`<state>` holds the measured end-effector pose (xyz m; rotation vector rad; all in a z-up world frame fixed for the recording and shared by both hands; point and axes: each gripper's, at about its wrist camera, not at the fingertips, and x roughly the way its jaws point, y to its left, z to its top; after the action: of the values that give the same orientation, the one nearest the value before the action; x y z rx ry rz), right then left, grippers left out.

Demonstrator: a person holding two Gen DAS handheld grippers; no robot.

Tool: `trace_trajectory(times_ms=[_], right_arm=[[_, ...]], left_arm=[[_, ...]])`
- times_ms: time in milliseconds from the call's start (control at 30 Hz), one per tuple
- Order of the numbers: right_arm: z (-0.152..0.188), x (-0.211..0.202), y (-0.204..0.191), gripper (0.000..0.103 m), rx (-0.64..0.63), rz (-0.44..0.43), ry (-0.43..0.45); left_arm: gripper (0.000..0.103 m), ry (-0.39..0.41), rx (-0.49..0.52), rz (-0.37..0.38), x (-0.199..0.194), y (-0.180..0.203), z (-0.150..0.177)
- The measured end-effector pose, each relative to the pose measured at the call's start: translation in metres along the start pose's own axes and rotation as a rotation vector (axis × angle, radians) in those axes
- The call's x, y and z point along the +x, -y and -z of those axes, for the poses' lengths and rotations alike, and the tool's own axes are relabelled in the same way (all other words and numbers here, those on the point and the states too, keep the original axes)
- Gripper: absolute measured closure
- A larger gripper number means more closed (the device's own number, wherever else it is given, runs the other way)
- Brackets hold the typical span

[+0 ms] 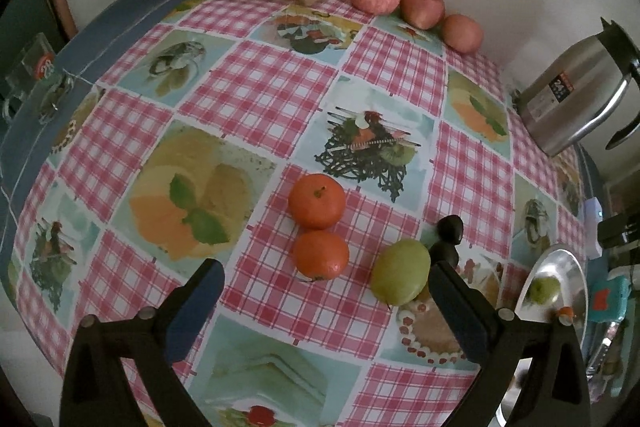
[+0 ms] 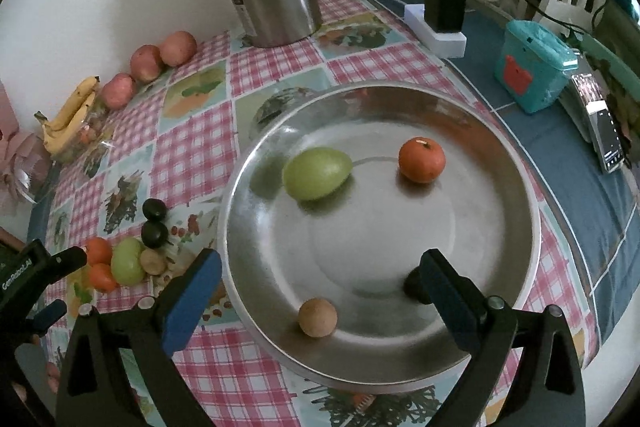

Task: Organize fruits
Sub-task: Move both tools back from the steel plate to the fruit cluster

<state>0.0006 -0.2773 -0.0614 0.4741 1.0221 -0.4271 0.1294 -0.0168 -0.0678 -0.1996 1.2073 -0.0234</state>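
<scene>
Grippers both angled steeply down, jaws spread wide, holding nothing. Right gripper point(image 2: 320, 291) hangs over the steel plate point(image 2: 516, 163), which carries a green fruit point(image 2: 317, 173) and tangerine point(image 2: 421, 160). Left gripper point(image 1: 326, 301) is left of the plate, above two tangerines point(image 1: 320, 227).

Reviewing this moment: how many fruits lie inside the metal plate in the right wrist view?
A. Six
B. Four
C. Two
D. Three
B: the metal plate holds a green fruit, a tangerine, a small brown fruit and a dark fruit partly hidden behind the tool's finger.
</scene>
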Motion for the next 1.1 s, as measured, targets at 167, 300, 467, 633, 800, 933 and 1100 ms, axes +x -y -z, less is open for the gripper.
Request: trace_trajectory(times_ms=[167,300,467,633,800,933,1100], right_arm=[[0.000,0.000,-0.008,0.004,-0.027,-0.030,-0.005],[0.001,-0.001,-0.017,0.004,-0.055,-0.035,-0.001],[0.002,0.000,-0.024,0.004,-0.065,-0.034,-0.018],[-0.001,-0.003,-0.033,0.004,-0.064,-0.036,-0.026],[-0.008,-0.007,-0.050,0.004,-0.081,-0.037,-0.034],[-0.014,-0.010,-0.073,0.004,-0.104,-0.058,-0.036],[-0.024,-0.010,-0.102,0.004,-0.115,-0.093,-0.042]], left_arm=[[0.000,0.012,0.022,-0.004,-0.004,-0.001,-0.003],[0.000,0.040,0.031,-0.028,-0.009,-0.007,-0.009],[0.000,0.066,0.036,-0.061,-0.013,-0.016,-0.016],[0.000,0.077,0.009,-0.072,-0.015,-0.031,-0.023],[0.000,0.069,-0.022,-0.066,-0.014,-0.043,-0.029],[0.000,0.076,-0.034,-0.079,-0.014,-0.051,-0.034],[0.000,0.077,-0.035,-0.087,-0.014,-0.058,-0.038]])
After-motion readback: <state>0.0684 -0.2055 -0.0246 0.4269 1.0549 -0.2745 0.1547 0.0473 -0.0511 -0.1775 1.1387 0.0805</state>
